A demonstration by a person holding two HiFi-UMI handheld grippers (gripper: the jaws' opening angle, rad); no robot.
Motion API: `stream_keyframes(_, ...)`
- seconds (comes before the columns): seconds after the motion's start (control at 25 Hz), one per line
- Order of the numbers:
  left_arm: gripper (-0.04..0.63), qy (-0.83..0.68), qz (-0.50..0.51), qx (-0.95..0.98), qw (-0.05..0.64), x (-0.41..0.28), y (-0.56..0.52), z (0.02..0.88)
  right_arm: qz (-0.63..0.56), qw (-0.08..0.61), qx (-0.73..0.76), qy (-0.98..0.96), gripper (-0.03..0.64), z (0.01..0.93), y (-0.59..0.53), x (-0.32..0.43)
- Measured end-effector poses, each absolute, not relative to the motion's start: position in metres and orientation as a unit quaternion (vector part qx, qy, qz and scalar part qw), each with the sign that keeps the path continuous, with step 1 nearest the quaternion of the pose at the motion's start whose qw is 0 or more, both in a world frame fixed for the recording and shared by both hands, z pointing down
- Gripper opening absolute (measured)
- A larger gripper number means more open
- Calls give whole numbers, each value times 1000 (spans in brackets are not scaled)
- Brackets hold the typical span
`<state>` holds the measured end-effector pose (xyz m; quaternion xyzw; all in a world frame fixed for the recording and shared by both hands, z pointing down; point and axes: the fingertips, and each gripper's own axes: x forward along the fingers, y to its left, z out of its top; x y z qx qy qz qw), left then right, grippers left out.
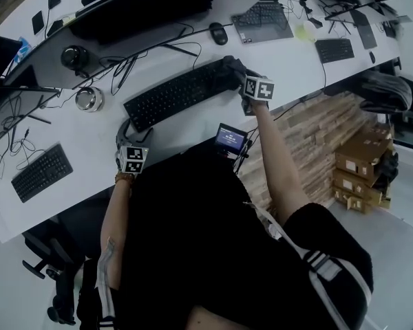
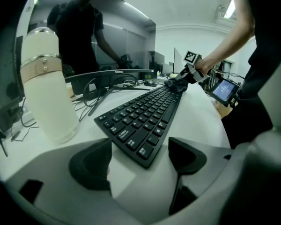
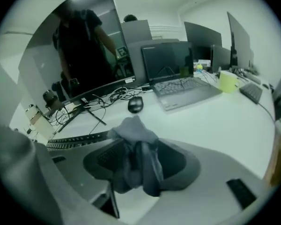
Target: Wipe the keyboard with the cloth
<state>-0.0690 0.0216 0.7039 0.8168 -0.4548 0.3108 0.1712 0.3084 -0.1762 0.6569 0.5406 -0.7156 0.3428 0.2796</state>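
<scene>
A black keyboard lies slantwise on the white desk. My right gripper is at its right end, shut on a bunched grey cloth that hangs between the pads and sticks out past them, over the keyboard's end. In the left gripper view this gripper with the cloth shows at the keyboard's far end. My left gripper is at the left end, open, with the near corner of the keyboard between its pads, apart from both.
A white bottle stands left of the keyboard, with cables and a monitor behind. A mouse, a laptop and a yellow cup lie beyond the right end. A second keyboard is at the left; cardboard boxes are on the floor.
</scene>
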Motion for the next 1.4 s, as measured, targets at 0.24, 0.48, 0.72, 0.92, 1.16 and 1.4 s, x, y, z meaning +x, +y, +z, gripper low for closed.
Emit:
stream_keyframes(0.24,376,-453,313,816,175,-69,22,707,238,310,524,-757,296,651,-183,282)
stream_keyframes(0.48,374,-453,314,815,178,-71,25,714,184,368,516,-751,121,675,-180,256)
stream_keyframes(0.72,376,-455,312,816,172,-70,23,708,167,373,503,-761,84,676,-172,250)
stream_keyframes(0.92,376,-456,311,817,168,-69,22,706,156,378,475,-779,77,675,-163,232)
stream_keyframes(1.16,376,-455,310,817,170,-69,23,711,158,379,455,-790,75,679,-153,214)
stream_keyframes(1.4,376,-457,313,814,174,-69,25,711,160,379,428,-805,74,679,-140,190)
